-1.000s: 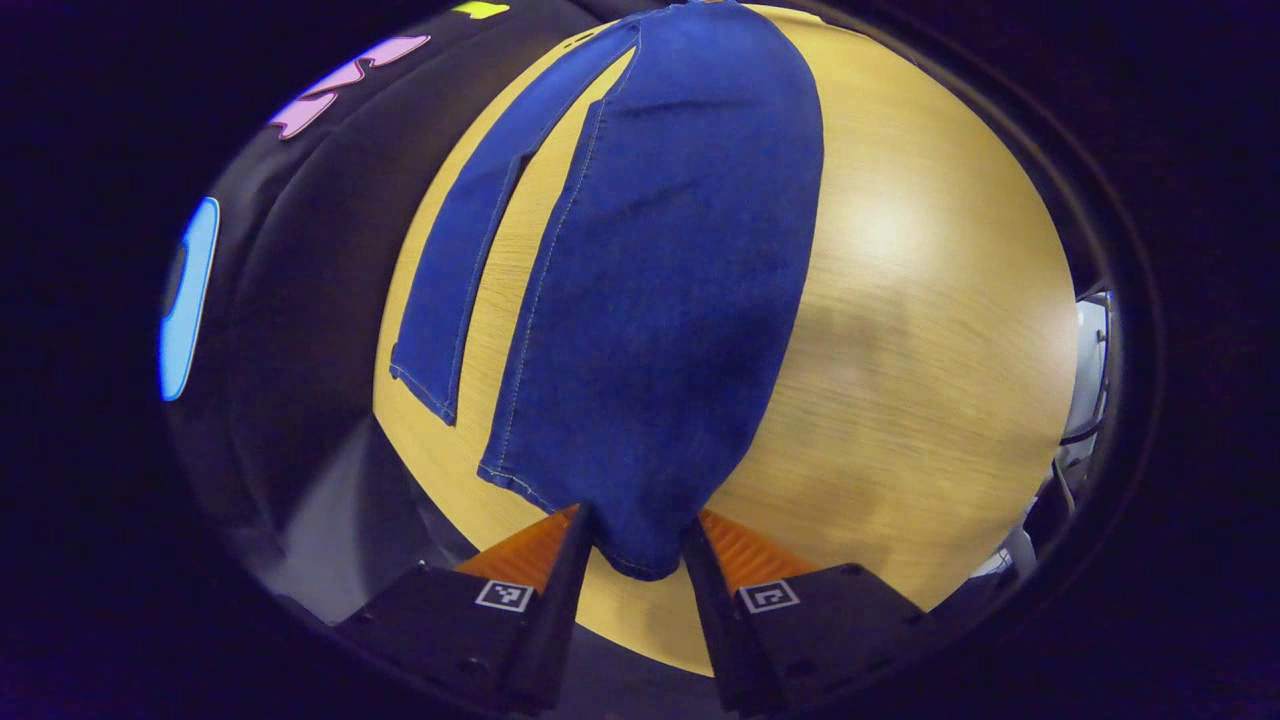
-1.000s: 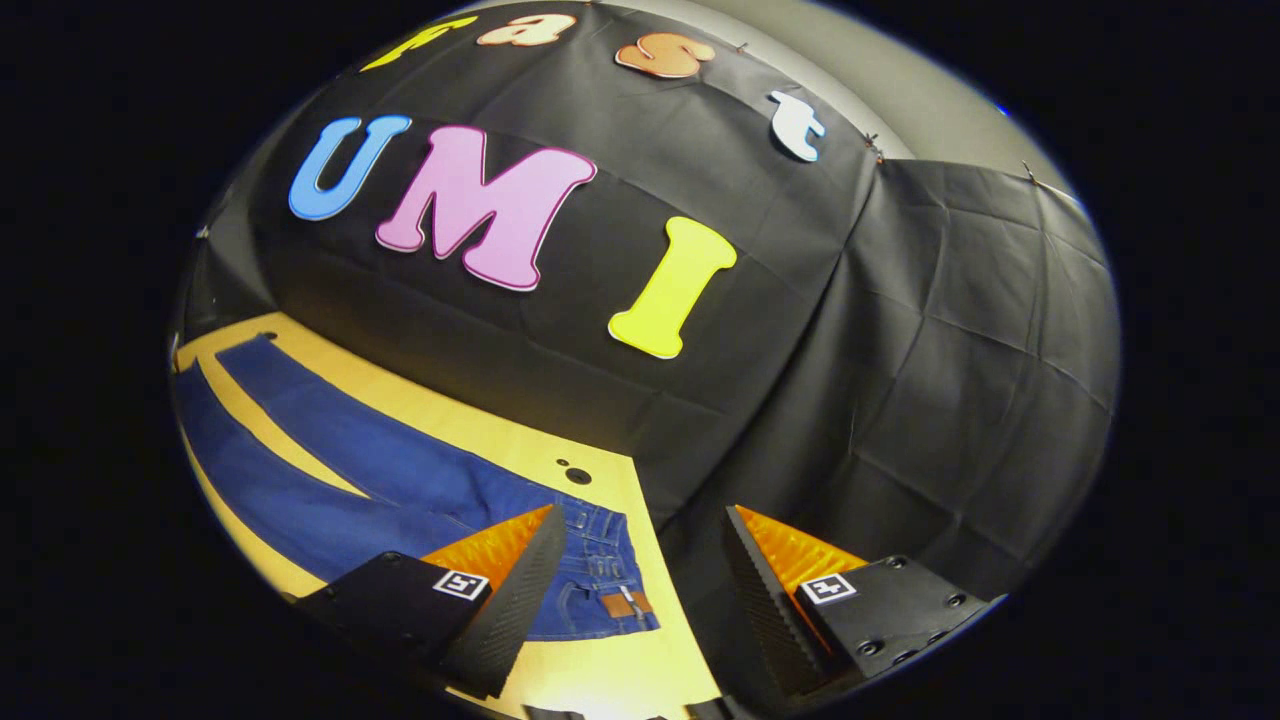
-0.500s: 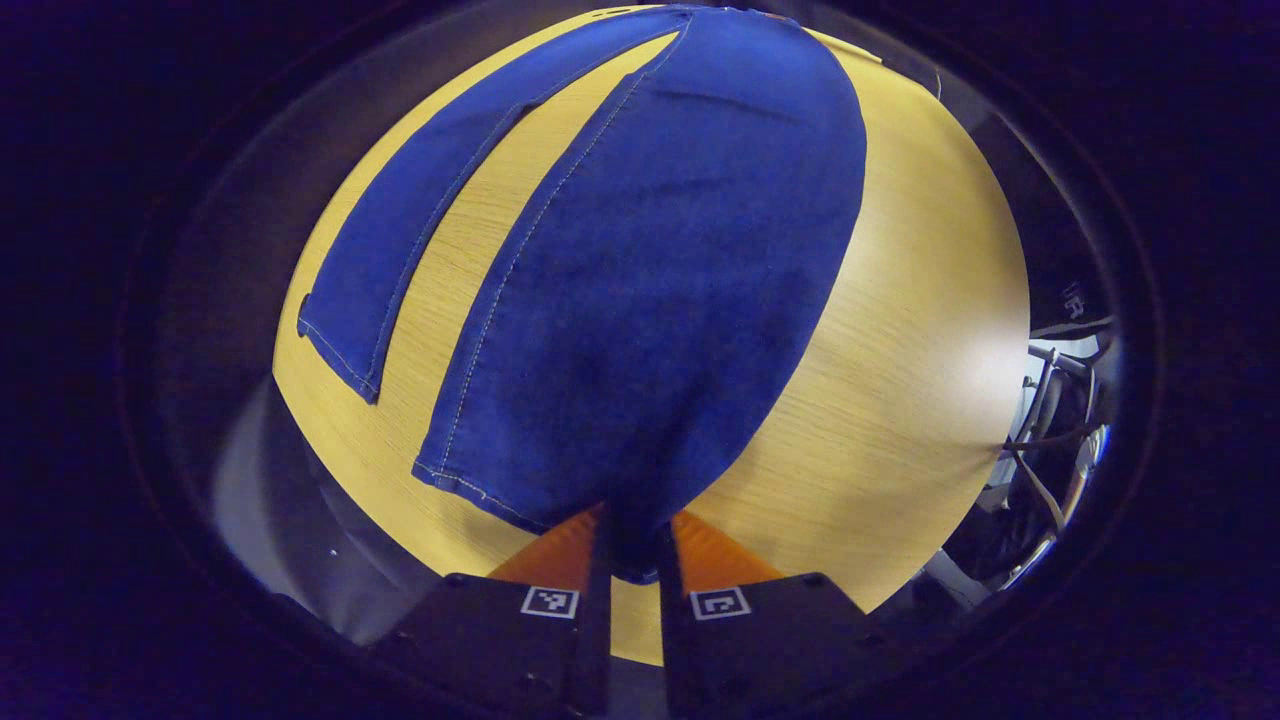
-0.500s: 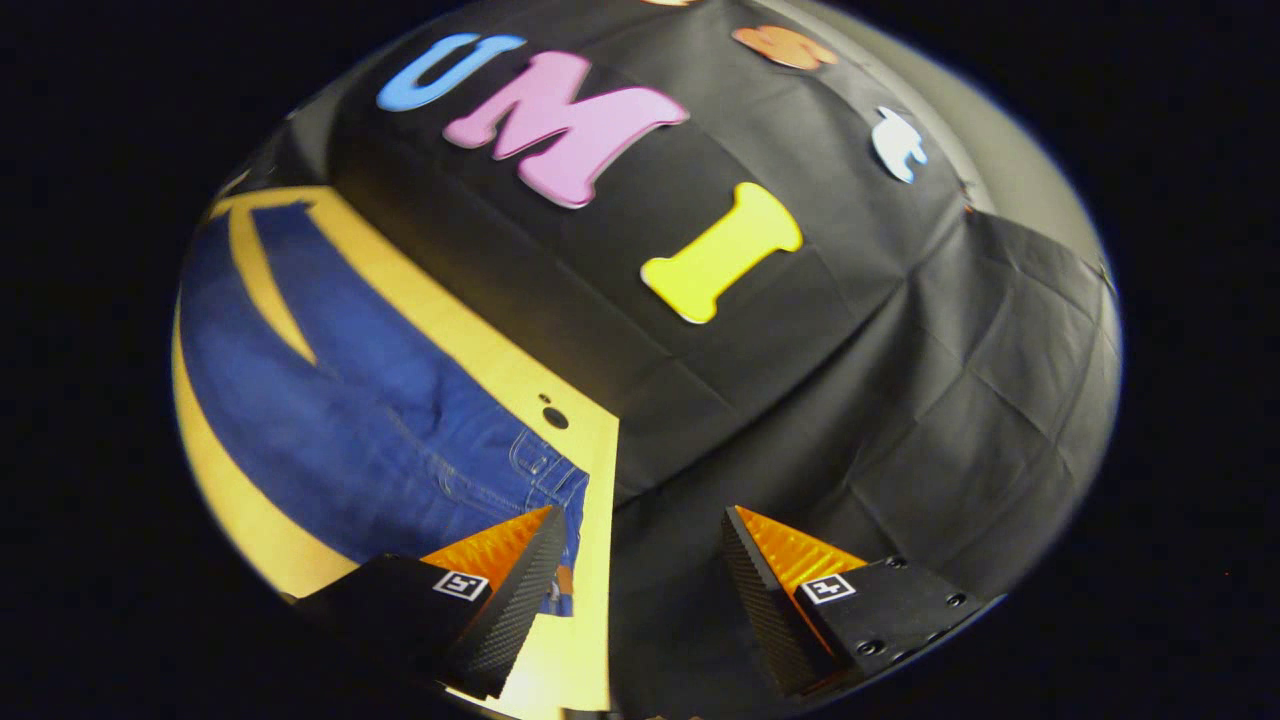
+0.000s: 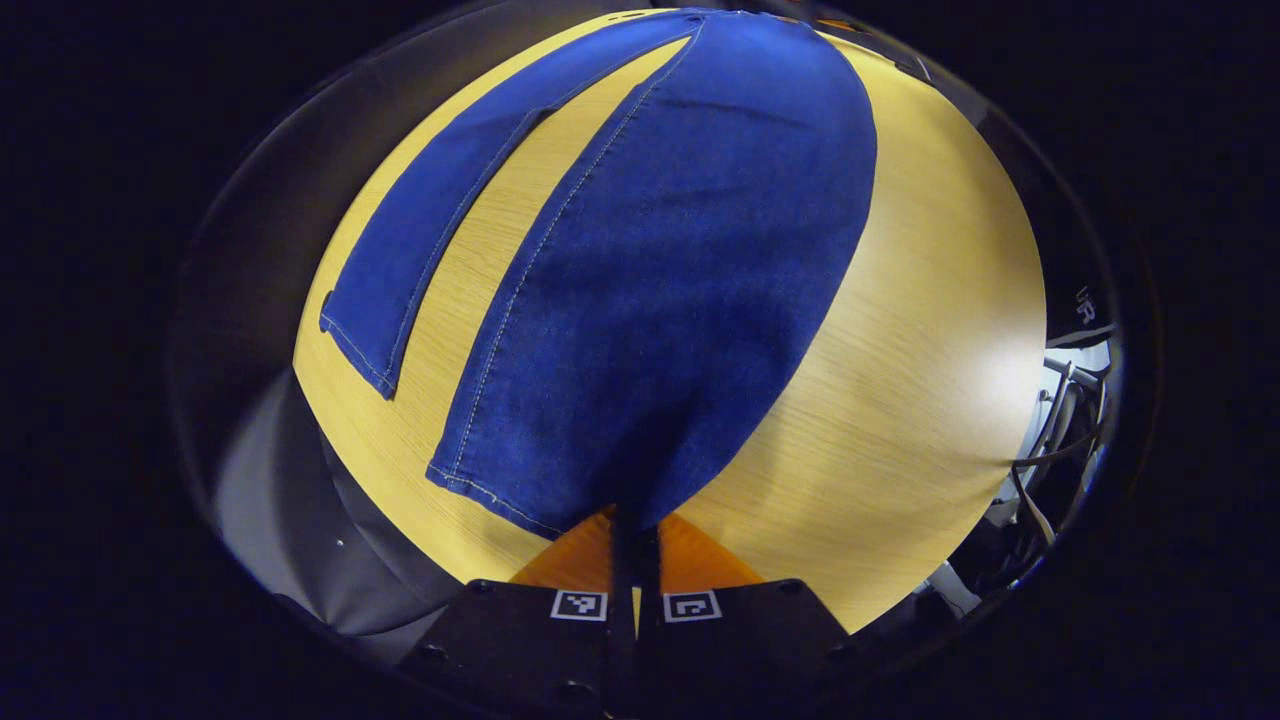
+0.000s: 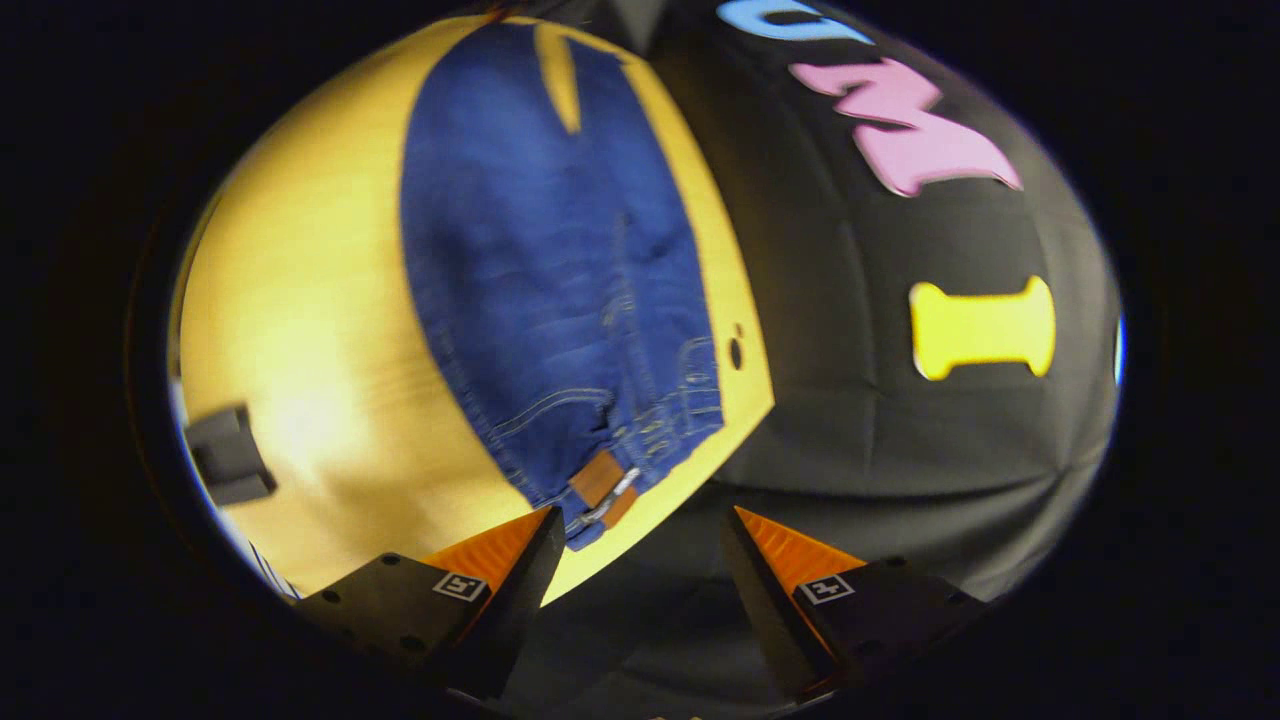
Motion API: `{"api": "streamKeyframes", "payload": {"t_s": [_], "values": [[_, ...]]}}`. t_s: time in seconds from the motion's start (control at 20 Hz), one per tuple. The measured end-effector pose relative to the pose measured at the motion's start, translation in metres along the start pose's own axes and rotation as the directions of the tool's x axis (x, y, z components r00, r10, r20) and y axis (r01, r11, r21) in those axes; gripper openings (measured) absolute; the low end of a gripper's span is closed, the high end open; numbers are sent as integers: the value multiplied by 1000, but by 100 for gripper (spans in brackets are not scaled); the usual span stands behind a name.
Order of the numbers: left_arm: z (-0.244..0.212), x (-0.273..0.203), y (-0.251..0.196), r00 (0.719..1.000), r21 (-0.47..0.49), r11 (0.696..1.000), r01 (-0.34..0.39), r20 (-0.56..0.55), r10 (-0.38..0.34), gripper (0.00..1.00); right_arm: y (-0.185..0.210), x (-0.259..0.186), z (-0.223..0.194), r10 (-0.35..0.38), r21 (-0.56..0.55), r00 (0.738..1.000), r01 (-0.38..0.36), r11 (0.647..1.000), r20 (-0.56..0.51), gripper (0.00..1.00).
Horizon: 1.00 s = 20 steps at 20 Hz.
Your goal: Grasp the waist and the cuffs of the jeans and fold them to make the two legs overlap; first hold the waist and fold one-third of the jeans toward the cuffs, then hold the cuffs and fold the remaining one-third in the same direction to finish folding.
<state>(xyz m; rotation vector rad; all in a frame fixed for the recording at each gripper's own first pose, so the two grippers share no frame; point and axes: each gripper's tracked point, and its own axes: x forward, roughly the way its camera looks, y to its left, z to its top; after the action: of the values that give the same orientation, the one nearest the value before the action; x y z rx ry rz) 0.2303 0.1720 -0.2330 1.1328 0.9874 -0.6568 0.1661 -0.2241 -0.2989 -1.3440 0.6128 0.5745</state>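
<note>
Blue jeans (image 5: pixel 660 260) lie flat on a wooden table (image 5: pixel 900 330), the two legs spread apart. In the left gripper view, my left gripper (image 5: pixel 635 535) is shut on the hem corner of the near leg's cuff (image 5: pixel 560 490), and the cloth rises slightly into the fingers. The other leg (image 5: pixel 410 260) lies flat to the left. The right gripper view shows the jeans' waist (image 6: pixel 610 450) with a brown patch (image 6: pixel 598 480) near the table corner. My right gripper (image 6: pixel 640 525) is open, just off the table edge beside the waist, with nothing between its fingers.
Black cloth (image 6: pixel 900 450) hangs right behind the table's far edge. A small dark hole (image 6: pixel 735 351) sits in the tabletop by the waist. A dark block (image 6: pixel 230 455) shows at the table's left rim, and cables and gear (image 5: pixel 1060 420) lie past the table's right side.
My left gripper has closed fully on the near cuff. The right gripper has swung round from facing the wall toward the waist, staying open.
</note>
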Motion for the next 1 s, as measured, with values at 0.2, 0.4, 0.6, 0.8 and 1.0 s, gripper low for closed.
{"api": "streamKeyframes", "payload": {"t_s": [0.2, 0.4, 0.6, 0.8, 1.0], "values": [[1, 1, -1, 1000, -11, 1000, -11, -7, 11, 6, 43, 36, -39, 123, -178, 986, -141, 974, -109, 96], [1, 1, -1, 1000, -7, 1000, -19, -20, 19, 6, 25, 57, -34, 54, -172, 992, -73, 982, -112, 91], [1, 1, -1, 999, 7, 1000, 2, -41, -2, 6, 16, 76, -20, 43, -219, 994, -65, 974, -102, 90], [2, 0, -3, 998, 15, 1000, 24, -61, -23, 6, 20, 98, -14, 92, -172, 985, -117, 978, -143, 58], [1, 2, -2, 998, 8, 1000, -20, -67, 20, 6, 20, 94, -17, 121, -70, 979, -134, 988, -166, 16]]}}
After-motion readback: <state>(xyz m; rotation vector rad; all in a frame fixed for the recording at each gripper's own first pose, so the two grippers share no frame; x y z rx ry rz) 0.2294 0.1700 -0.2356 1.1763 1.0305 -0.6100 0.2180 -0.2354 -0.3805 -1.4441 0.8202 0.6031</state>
